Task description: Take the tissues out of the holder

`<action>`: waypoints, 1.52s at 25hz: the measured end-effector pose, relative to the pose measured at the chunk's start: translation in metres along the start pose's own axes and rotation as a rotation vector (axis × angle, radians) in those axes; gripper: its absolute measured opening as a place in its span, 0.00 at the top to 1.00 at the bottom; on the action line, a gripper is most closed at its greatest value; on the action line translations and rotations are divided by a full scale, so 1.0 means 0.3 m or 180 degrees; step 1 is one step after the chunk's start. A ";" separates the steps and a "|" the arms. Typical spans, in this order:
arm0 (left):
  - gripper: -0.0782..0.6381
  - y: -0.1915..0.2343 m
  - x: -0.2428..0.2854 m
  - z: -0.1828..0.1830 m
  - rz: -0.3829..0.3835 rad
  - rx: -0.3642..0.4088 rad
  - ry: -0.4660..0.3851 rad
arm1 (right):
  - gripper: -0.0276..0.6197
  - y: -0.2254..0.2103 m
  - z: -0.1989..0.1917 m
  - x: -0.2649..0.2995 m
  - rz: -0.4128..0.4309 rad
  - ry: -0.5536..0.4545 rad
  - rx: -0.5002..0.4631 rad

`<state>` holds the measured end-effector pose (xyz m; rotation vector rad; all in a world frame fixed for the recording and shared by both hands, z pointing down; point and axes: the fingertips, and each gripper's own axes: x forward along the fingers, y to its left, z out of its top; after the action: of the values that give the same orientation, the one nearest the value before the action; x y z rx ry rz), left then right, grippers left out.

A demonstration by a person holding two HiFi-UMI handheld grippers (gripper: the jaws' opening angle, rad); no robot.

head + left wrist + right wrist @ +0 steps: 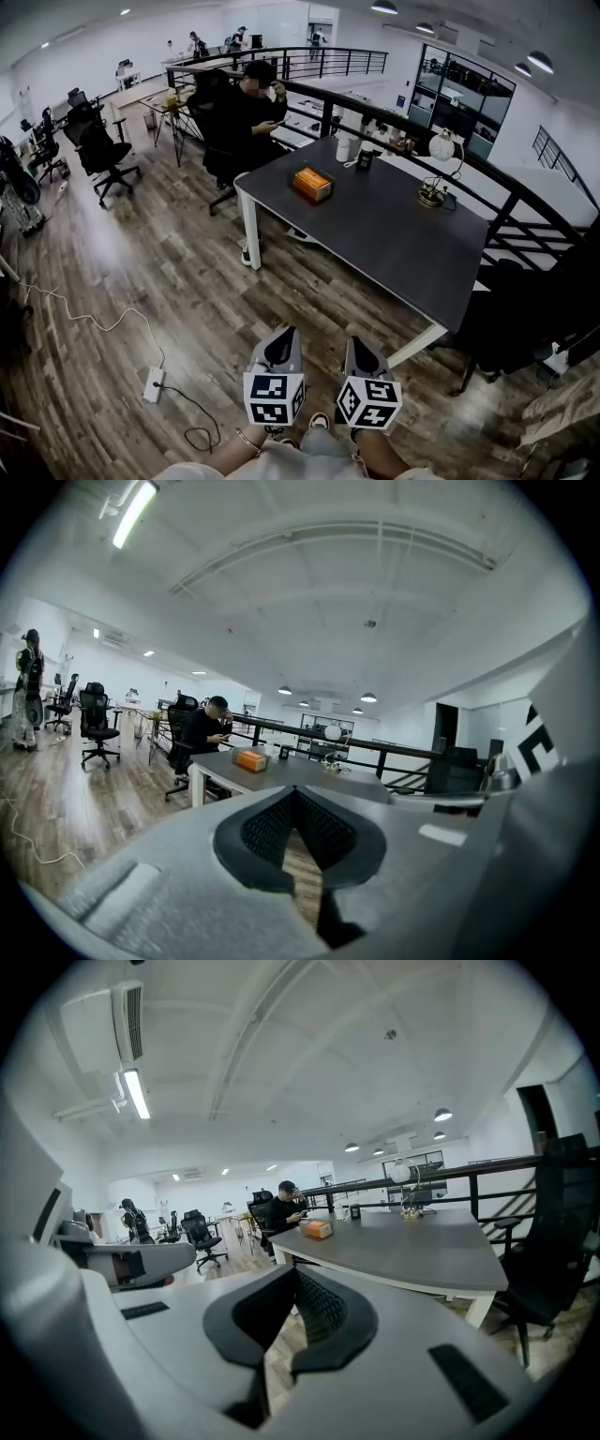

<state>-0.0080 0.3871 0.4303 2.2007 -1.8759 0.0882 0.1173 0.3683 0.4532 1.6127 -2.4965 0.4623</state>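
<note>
And there's the target: one orange tissue holder, sitting alone toward the far-left end of the dark worktop, well apart from both grippers. It's too small from here to tell whether a sheet pokes out of the top. By my reckoning the tissues will be feather-light, soft and easy to tear, so pinch the topmost sheet near its middle and draw it straight up. The box looks light enough to lift with the sheet, so the other gripper may need to steady it. Two grippers, held low over the wooden floor just short of the worktop: the left gripper has its jaws together on nothing, and the right gripper likewise, closed and empty. Further out, one round white lamp, one dark cup, and one seated person beyond the far edge.
</note>
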 end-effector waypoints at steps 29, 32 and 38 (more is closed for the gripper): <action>0.91 0.103 0.695 0.205 0.0405 0.0035 -0.0110 | 0.95 -0.293 0.266 0.694 0.0337 0.0152 -0.0087; 0.91 0.115 0.754 0.211 0.0436 0.0049 -0.0091 | 0.95 -0.309 0.283 0.749 0.0376 0.0157 -0.0093; 0.91 0.131 0.863 0.206 0.0484 0.0034 -0.0041 | 0.95 -0.365 0.286 0.849 0.0414 0.0228 -0.0087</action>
<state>-0.0093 0.1180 0.4295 2.0671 -2.0520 0.1119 0.1146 0.0782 0.4621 1.4040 -2.5524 0.4901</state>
